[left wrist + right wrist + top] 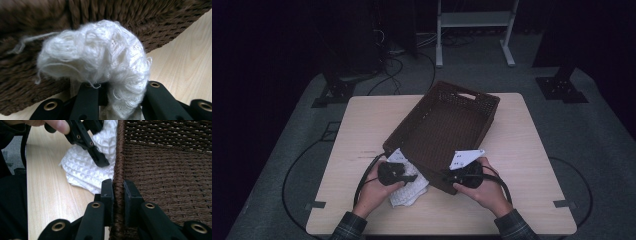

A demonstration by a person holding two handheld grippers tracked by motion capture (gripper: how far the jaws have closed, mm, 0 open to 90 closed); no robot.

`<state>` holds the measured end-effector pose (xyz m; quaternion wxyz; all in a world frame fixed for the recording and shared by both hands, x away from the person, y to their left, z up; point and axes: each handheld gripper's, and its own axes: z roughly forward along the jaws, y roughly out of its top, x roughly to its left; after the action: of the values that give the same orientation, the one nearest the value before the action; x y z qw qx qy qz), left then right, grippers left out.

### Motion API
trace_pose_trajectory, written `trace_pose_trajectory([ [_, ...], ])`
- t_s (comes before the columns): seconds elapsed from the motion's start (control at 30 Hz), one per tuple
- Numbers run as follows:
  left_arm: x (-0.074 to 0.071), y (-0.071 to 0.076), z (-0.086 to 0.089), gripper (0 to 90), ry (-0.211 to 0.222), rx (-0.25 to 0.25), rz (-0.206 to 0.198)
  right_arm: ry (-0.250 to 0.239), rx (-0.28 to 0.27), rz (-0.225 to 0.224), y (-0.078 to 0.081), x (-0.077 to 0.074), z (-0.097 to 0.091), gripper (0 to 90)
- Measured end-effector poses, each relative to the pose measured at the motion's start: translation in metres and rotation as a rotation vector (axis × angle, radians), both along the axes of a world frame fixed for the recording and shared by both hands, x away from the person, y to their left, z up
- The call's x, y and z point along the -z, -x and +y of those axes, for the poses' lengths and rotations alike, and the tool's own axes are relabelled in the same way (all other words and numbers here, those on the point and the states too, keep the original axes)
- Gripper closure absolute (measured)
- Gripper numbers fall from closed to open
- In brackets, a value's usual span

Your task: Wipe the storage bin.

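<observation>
A brown woven basket [411,116] stands slantwise on the light wooden table [362,125]. My left gripper [412,176] is shut on a bunched white knitted cloth [408,192] just outside the basket's near left corner. In the left gripper view the cloth [100,57] bulges up between the black jaws of that gripper [121,87], against the basket's wall [162,22]. My right gripper [447,175] is shut on the basket's near rim. The right gripper view shows this gripper [118,185] clamped on the rim [120,150], one jaw inside and one outside, with the cloth [82,167] beyond.
The basket's inside looks bare. Bare tabletop [522,150] lies to its right and along the far left. Cables loop off the table's near edge on both sides. A white frame [474,20] and dark stands are on the floor behind.
</observation>
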<state>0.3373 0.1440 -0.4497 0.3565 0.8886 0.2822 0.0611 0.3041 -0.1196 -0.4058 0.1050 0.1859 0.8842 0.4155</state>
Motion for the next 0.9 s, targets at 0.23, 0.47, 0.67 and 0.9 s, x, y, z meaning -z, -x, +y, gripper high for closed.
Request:
trace_pose_trajectory([
  [0.23,0.013,-0.001,-0.006,73.1,-0.039,0.005,0.025,-0.002,-0.001,0.002,0.0,0.0,0.0,79.4],
  [0.47,0.002,0.003,-0.006,73.0,-0.003,0.017,0.005,-0.015,0.002,0.003,0.0,0.001,-0.001,79.3],
  [0.67,-0.015,0.009,-0.005,73.0,0.085,0.024,-0.014,-0.031,0.003,0.02,-0.002,0.002,-0.002,79.1],
  [0.9,-0.029,0.012,-0.002,73.1,0.109,0.033,-0.044,-0.049,-0.008,0.051,-0.005,0.002,-0.004,79.0],
])
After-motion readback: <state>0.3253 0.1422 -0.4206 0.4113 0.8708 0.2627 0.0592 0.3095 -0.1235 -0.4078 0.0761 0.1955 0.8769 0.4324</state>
